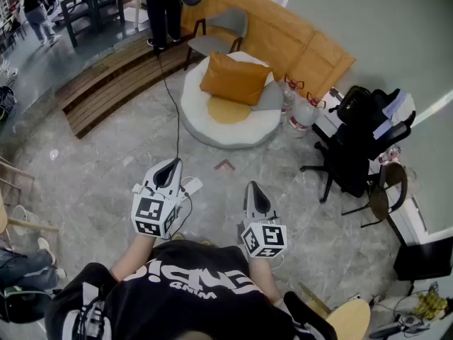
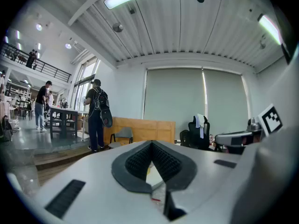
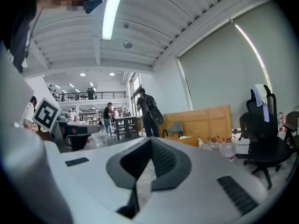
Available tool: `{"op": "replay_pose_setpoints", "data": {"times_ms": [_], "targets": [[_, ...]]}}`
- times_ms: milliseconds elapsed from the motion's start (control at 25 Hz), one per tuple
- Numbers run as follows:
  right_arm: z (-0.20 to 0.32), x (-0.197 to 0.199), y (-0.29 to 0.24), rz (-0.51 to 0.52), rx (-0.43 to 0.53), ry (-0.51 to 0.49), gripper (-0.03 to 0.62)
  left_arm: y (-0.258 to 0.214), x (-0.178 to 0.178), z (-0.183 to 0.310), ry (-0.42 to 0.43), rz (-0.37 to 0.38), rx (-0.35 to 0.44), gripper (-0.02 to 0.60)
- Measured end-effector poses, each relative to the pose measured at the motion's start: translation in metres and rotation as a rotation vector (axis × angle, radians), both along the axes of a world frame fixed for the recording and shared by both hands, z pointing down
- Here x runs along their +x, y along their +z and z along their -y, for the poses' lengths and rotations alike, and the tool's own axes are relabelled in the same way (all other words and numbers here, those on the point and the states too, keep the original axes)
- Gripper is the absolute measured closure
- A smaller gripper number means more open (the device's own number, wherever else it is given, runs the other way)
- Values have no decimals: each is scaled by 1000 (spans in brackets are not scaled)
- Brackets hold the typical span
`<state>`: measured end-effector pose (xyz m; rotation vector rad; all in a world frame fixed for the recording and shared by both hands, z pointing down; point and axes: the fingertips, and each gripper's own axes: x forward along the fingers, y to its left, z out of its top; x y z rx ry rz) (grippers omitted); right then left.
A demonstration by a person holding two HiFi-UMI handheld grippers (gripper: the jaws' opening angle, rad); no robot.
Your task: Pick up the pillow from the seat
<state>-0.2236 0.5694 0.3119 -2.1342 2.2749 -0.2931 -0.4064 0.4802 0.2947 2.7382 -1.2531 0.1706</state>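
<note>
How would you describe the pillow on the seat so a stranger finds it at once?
Before the wooden panels sits a round white seat. On it the orange pillow is the largest, partly covering a yellow cushion, with a grey one beside.

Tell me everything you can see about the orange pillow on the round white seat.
The pillow is plump, roughly square, in plain orange fabric with pointed corners. It lies on the far side of the round white seat, overlapping a flat yellow pad and touching a grey cushion beside it. Nothing holds it.
</note>
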Motion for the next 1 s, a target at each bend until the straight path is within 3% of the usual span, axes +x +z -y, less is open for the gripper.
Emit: {"op": "replay_pose_setpoints", "data": {"times_ms": [360,1000], "targets": [[10,22,-17,4,70,-8,572,-10,14,15,-8,-13,29,573],[-22,100,13,15,5,-9,572,17,72,2,-19,26,-5,572]]}}
